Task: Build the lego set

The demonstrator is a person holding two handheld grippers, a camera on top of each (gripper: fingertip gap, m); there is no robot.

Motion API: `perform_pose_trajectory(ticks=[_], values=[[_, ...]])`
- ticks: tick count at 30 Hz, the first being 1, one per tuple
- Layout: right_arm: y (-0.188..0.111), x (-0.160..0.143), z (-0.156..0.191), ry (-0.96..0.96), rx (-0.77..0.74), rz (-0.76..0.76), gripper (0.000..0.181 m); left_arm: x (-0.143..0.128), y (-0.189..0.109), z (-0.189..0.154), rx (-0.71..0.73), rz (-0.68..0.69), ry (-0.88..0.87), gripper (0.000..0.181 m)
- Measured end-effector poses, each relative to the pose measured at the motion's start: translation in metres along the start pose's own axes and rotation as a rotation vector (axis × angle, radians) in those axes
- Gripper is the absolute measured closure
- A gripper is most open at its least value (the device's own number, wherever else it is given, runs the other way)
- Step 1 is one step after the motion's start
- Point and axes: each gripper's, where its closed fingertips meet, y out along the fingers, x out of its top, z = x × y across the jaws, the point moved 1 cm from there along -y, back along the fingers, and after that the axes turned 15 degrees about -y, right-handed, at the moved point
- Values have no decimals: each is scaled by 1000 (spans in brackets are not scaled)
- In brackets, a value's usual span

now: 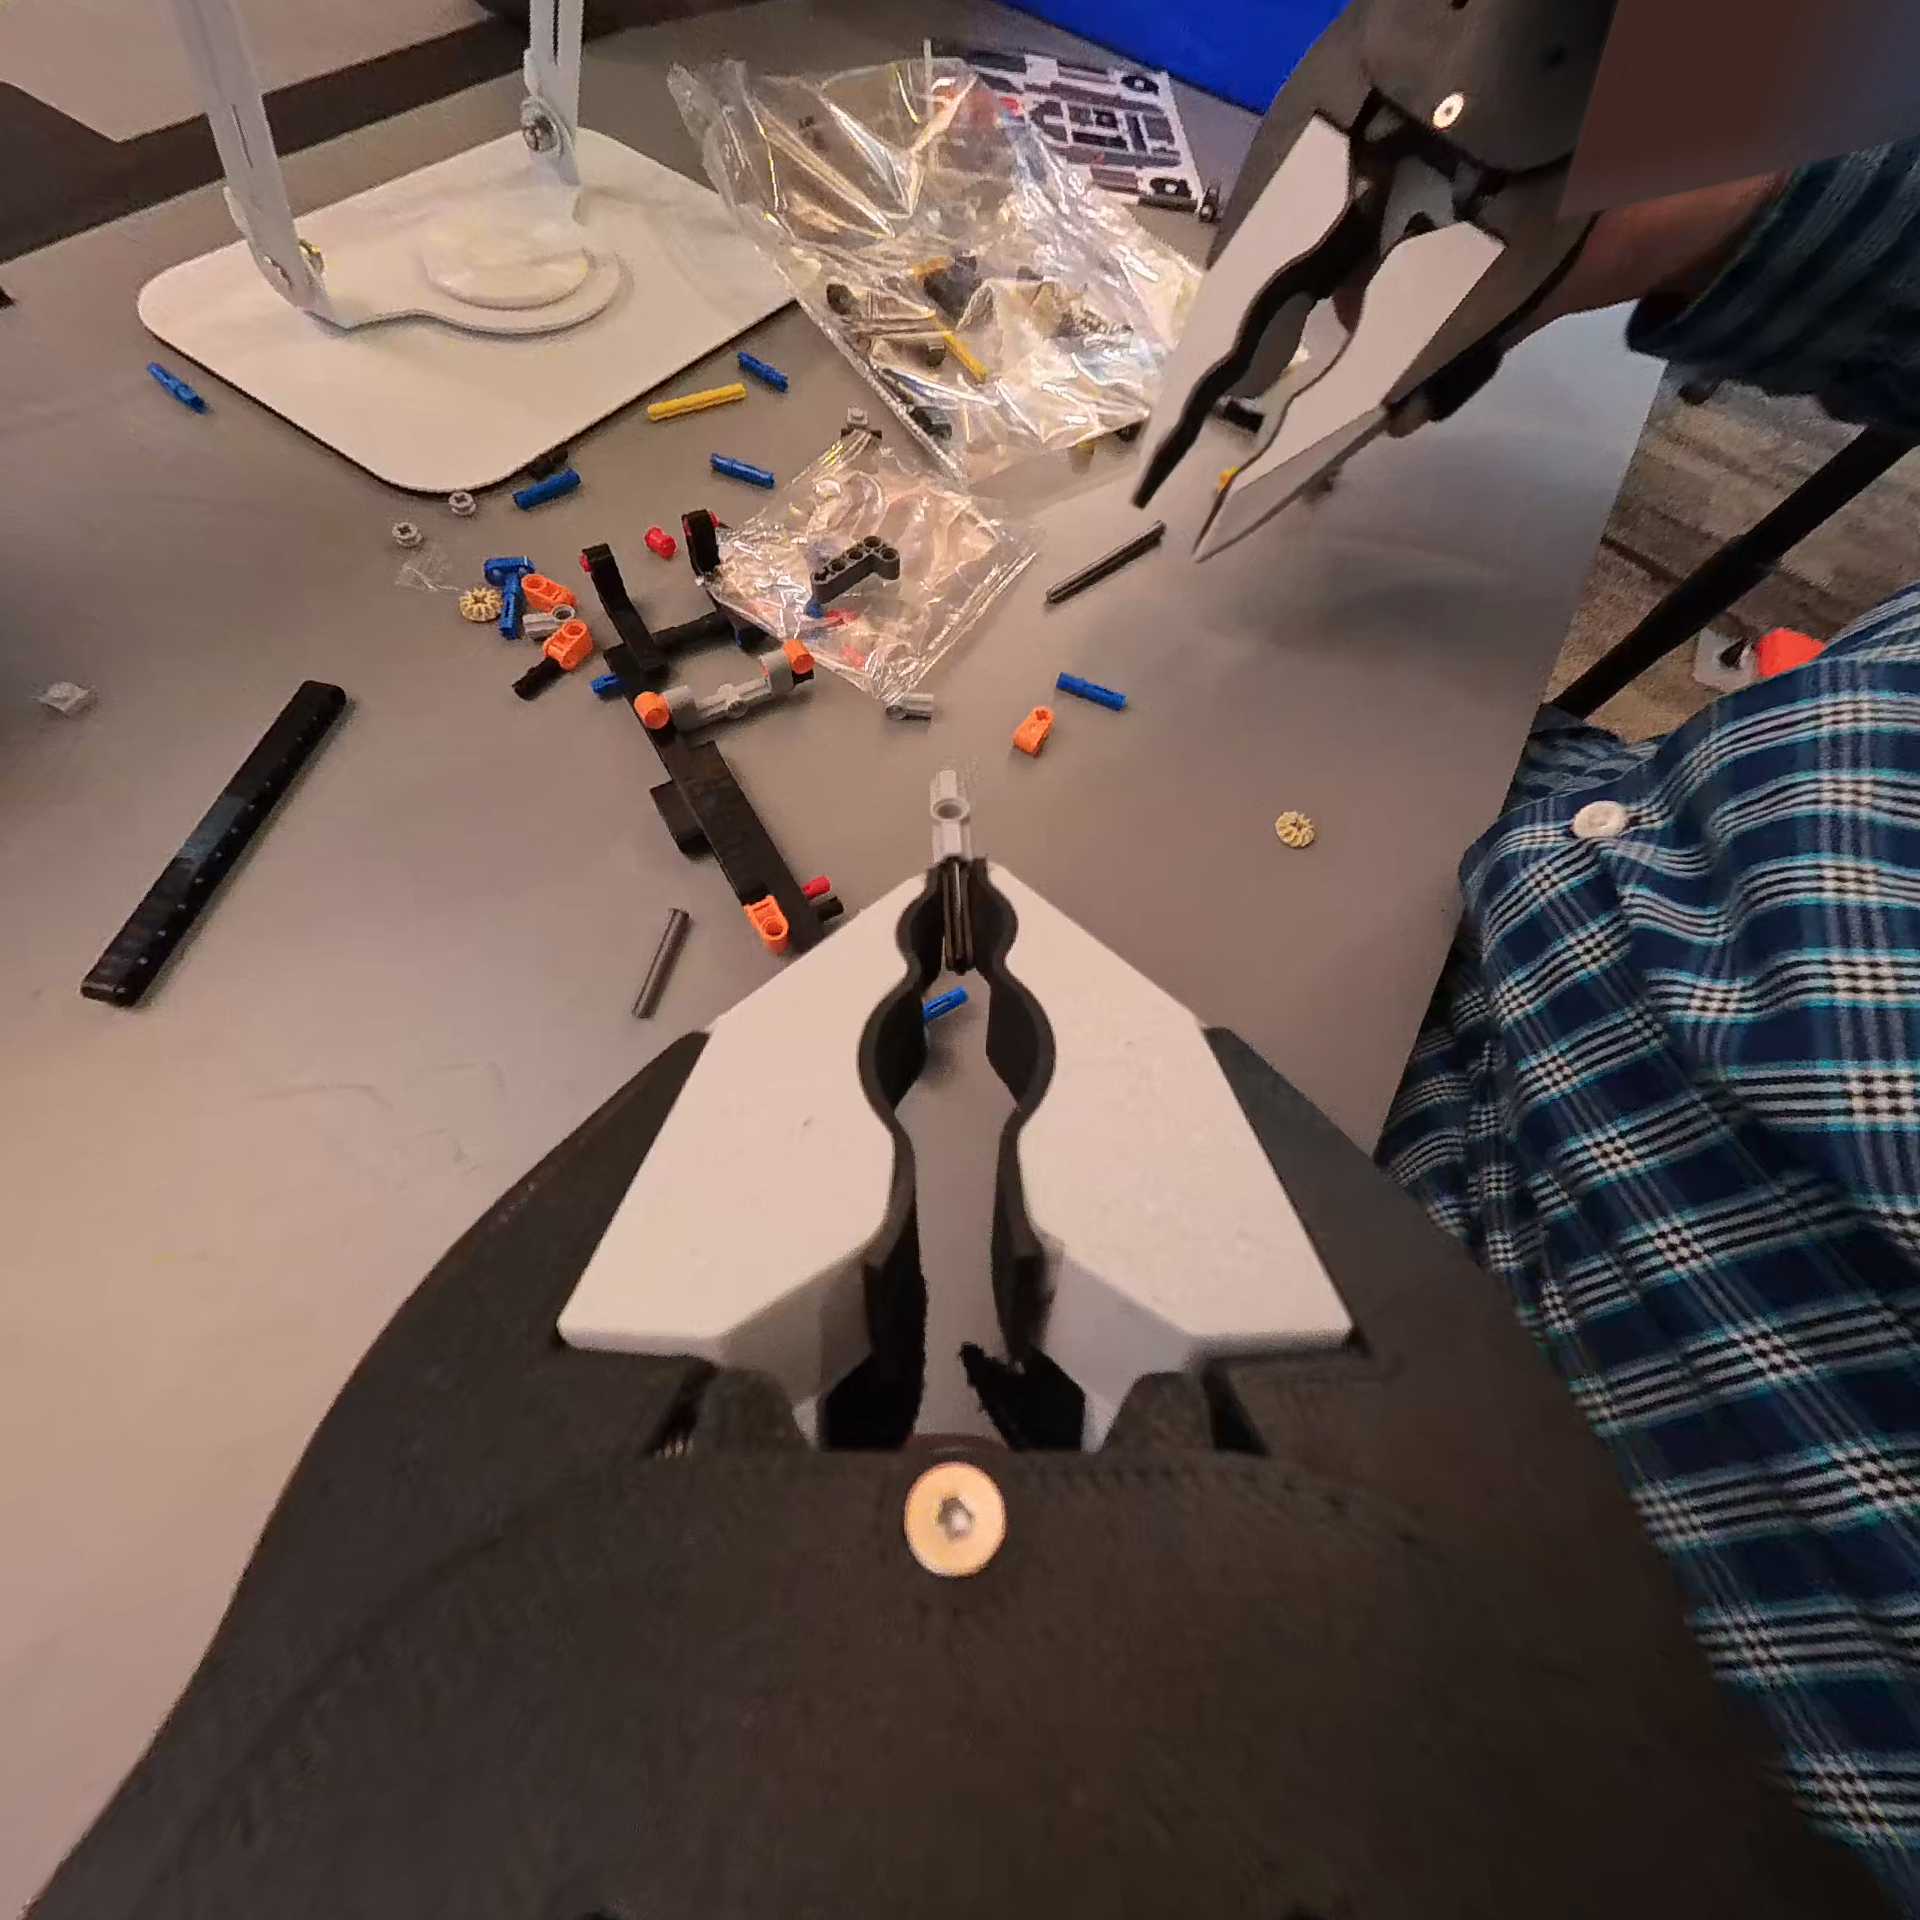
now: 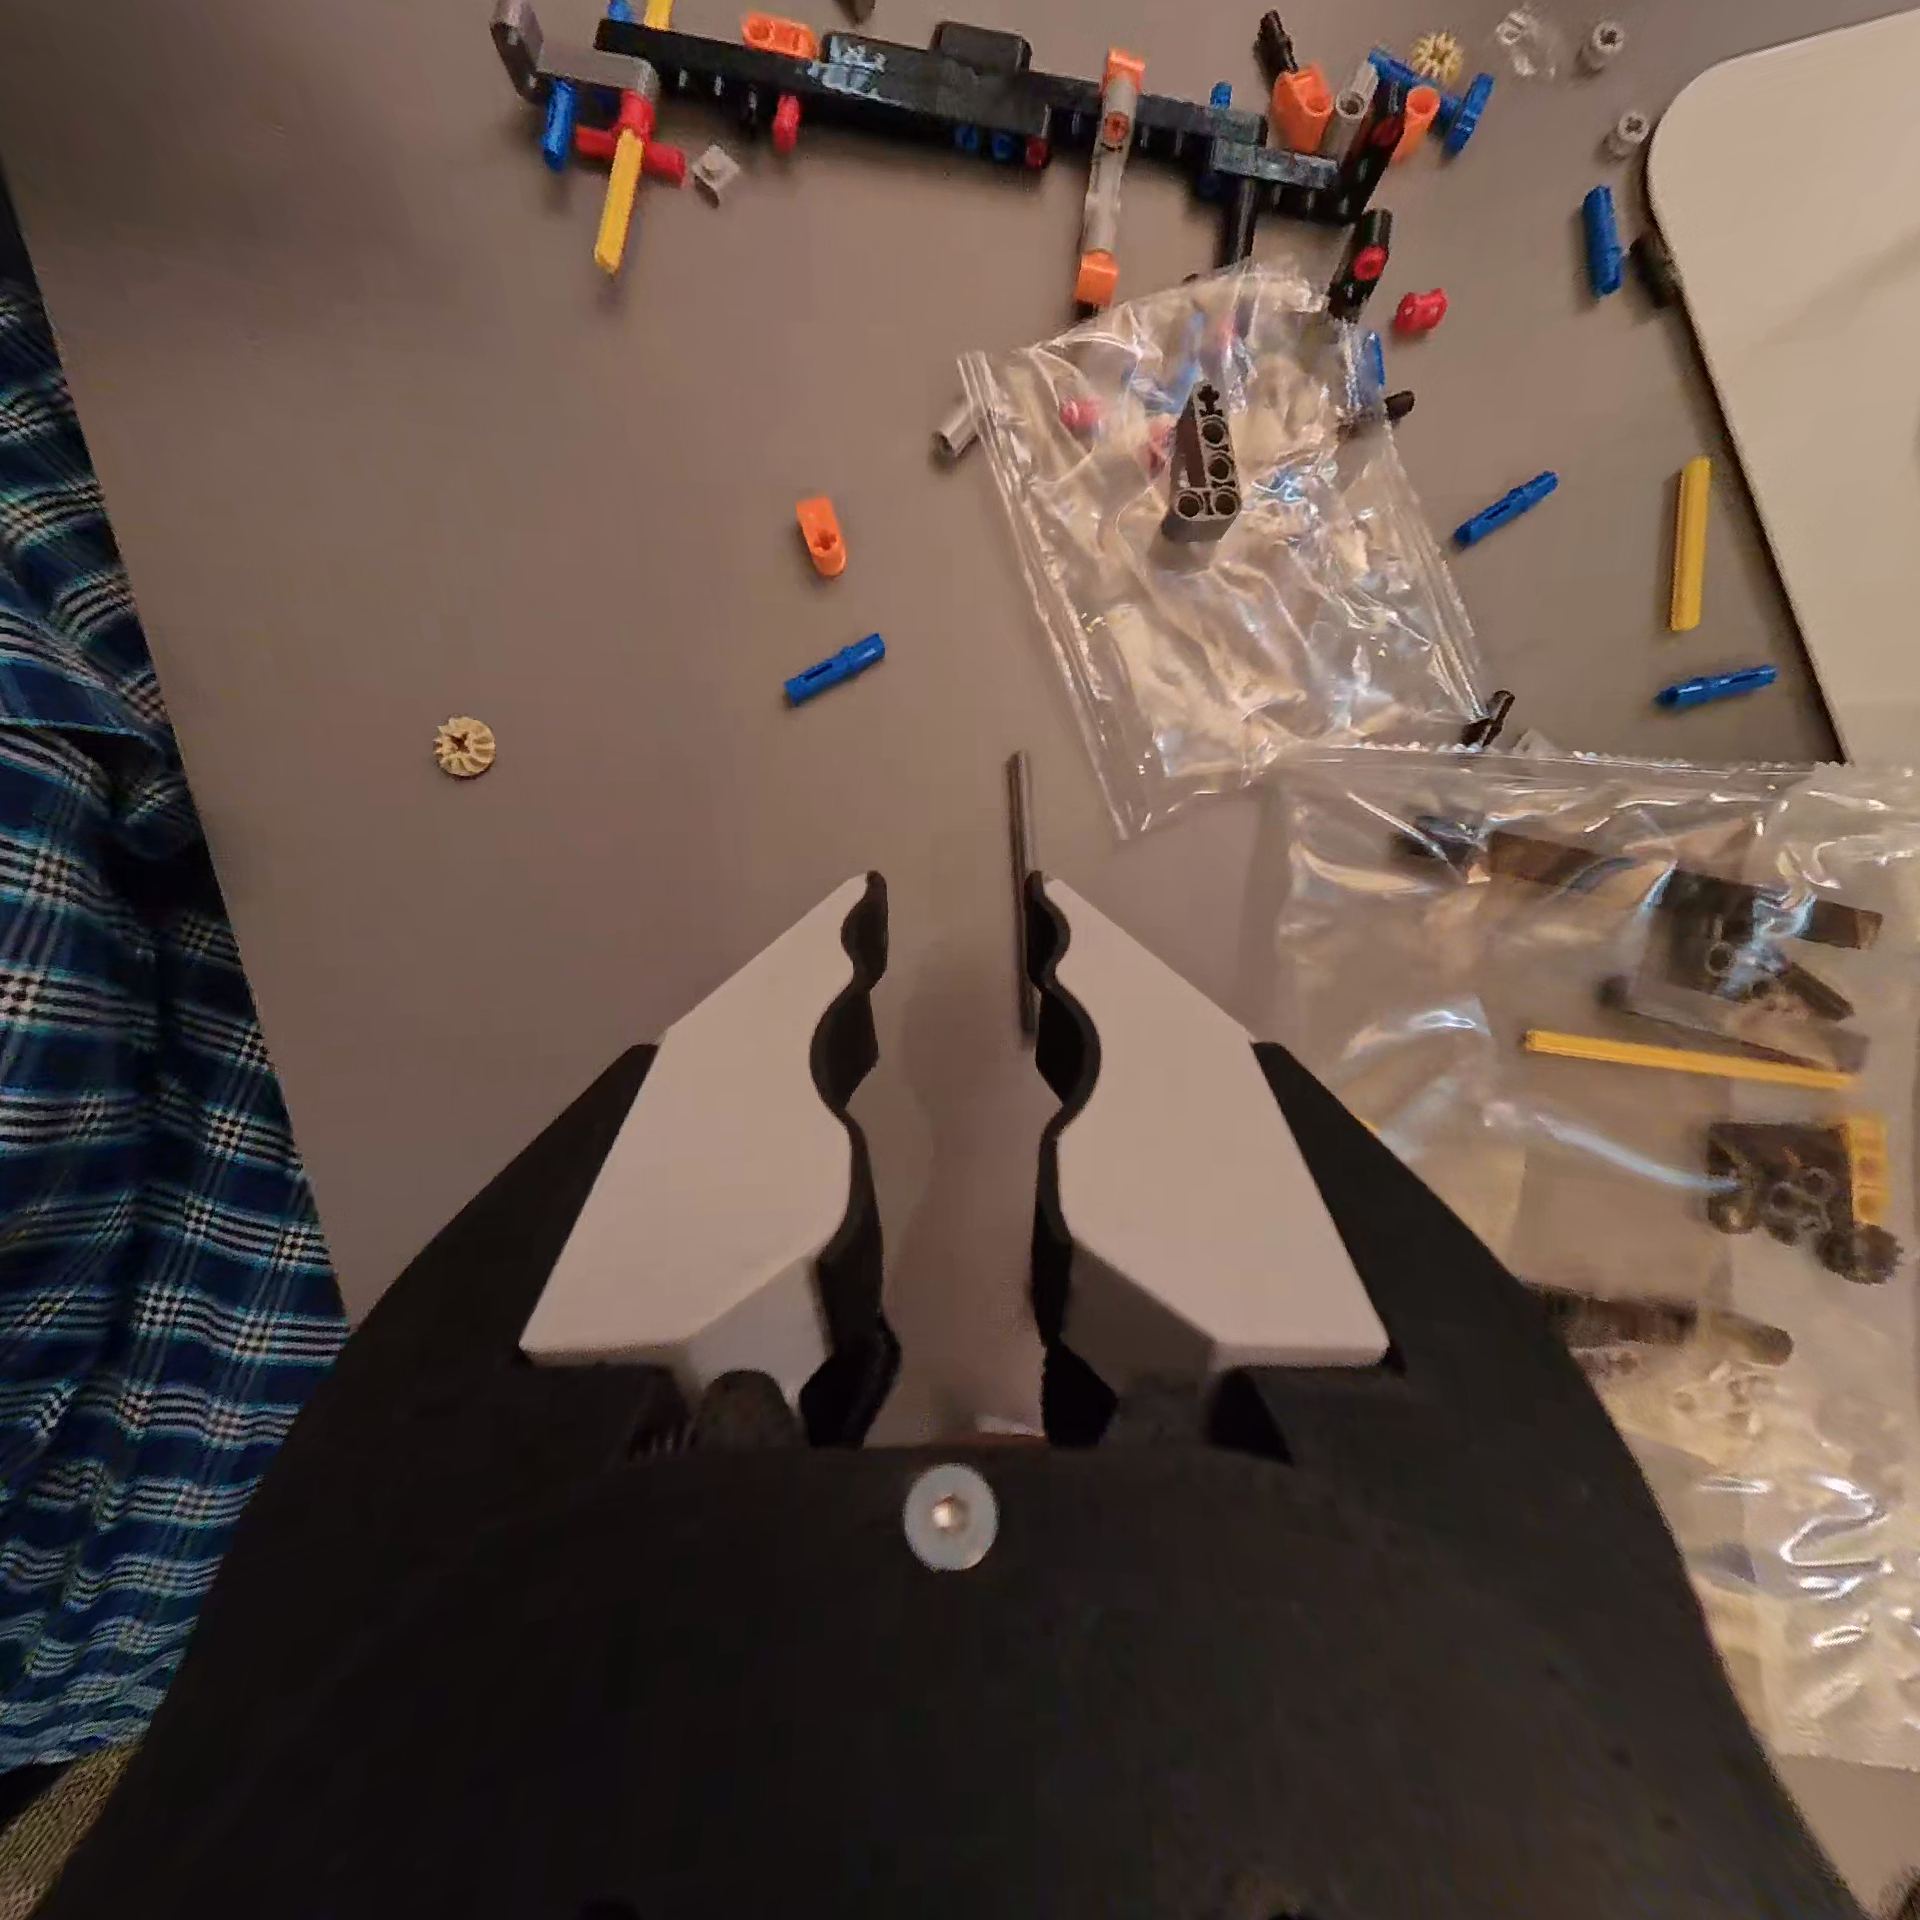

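Note:
My left gripper [image 1: 954, 883] is shut on a light grey connector [image 1: 950, 816] with a dark pin behind it, held above the table. The partly built black frame [image 1: 707, 769] with orange and grey parts lies just left of it and also shows in the right wrist view [image 2: 935, 94]. My right gripper [image 2: 956, 888] is open and hovers over a thin black axle [image 2: 1020, 862], which lies on the table between the fingers, close to the right one. In the left wrist view the right gripper [image 1: 1174, 520] is at the upper right, over that axle [image 1: 1103, 561].
A small clear bag [image 2: 1226, 540] and a larger bag of parts [image 2: 1610, 1039] lie right of the axle. A tan gear [image 2: 464, 746], an orange connector [image 2: 821, 535] and a blue pin [image 2: 834, 670] are loose nearby. A long black beam [image 1: 218, 842] and a white stand base [image 1: 468, 312] are left. A plaid sleeve [image 1: 1662, 1143] borders the table. About 20 cm separates my left fingertips from my right.

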Motion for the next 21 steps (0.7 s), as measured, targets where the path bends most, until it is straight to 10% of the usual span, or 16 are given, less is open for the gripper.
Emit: perform_pose_trajectory(ticks=[21], values=[[-7,3,21,57,-11,-5,150,-17,-7,27,158,81,129,179]])
